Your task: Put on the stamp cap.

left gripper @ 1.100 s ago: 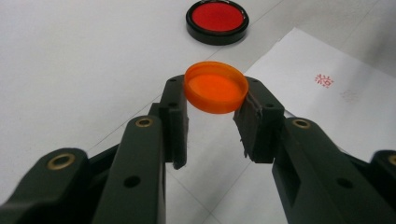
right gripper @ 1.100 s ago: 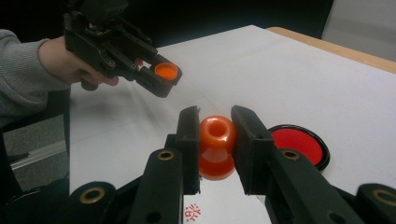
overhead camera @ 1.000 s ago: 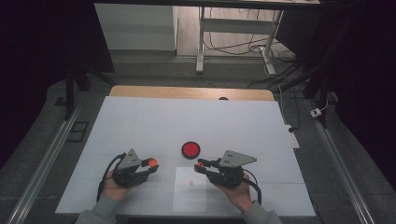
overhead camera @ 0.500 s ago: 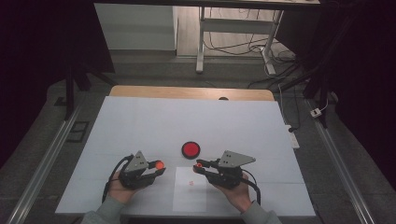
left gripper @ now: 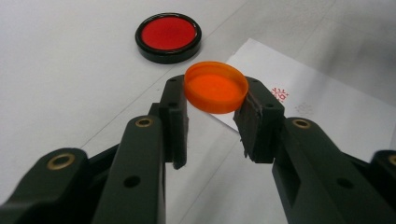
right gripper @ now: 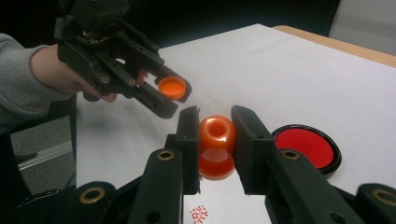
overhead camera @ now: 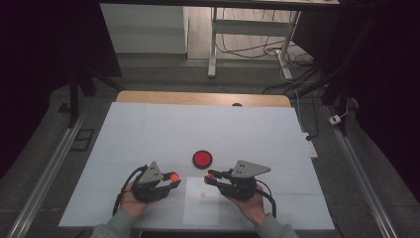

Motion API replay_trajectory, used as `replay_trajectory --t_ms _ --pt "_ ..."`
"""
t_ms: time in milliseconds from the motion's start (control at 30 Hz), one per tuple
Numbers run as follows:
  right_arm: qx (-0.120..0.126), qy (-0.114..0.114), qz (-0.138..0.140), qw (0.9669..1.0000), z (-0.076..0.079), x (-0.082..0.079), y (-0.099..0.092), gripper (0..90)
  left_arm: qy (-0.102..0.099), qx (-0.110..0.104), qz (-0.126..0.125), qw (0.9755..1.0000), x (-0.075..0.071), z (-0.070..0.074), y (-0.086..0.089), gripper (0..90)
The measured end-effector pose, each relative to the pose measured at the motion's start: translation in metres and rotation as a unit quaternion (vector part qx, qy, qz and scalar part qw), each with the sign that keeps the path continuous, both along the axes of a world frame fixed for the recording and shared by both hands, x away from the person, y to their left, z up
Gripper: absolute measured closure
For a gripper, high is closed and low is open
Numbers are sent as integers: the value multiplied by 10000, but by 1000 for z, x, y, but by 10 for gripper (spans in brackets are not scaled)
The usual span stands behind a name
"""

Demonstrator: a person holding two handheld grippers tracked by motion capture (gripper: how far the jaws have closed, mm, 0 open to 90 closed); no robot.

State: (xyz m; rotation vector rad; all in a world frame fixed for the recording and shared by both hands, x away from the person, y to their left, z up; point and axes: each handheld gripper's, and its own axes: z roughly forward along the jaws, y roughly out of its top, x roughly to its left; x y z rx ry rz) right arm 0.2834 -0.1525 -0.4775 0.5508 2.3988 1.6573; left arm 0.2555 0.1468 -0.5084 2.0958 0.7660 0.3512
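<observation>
My left gripper [overhead camera: 172, 179] is shut on a flat orange cap [left gripper: 215, 87], gripped by its rim just above the table. My right gripper [overhead camera: 210, 177] is shut on an orange stamp body [right gripper: 217, 144], held sideways between the pads. The two grippers face each other a short way apart, and the right gripper view shows the left gripper [right gripper: 170, 93] with the cap [right gripper: 171, 87] ahead on the left. A round black ink pad [overhead camera: 202, 159] with a red centre lies just beyond the gap between them. A white paper sheet [overhead camera: 200, 210] with a red stamp mark [overhead camera: 202, 194] lies below them.
The white table [overhead camera: 198, 124] stretches bare beyond the ink pad to a wooden strip [overhead camera: 203, 98] at its far edge. A white power strip [overhead camera: 308, 144] lies at the right edge. Metal rails run along both sides on the floor.
My left gripper has shifted a little to the right with the cap, closer to the right gripper. The right gripper has stayed put.
</observation>
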Motion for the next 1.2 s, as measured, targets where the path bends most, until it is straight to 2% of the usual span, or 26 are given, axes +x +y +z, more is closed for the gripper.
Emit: replay_trajectory --t_ms 300,867,1200 --pt "-4 5 34 10000 -1 2 4 725 -22 -13 -56 10000 -1 2 -5 646" --pt "-5 -43 98 9999 0 -2 6 725 -17 111 -429 9990 0 0 -35 646" --pt "16 -23 111 9999 0 -2 6 725 -8 141 -537 9985 1 -2 -43 646"
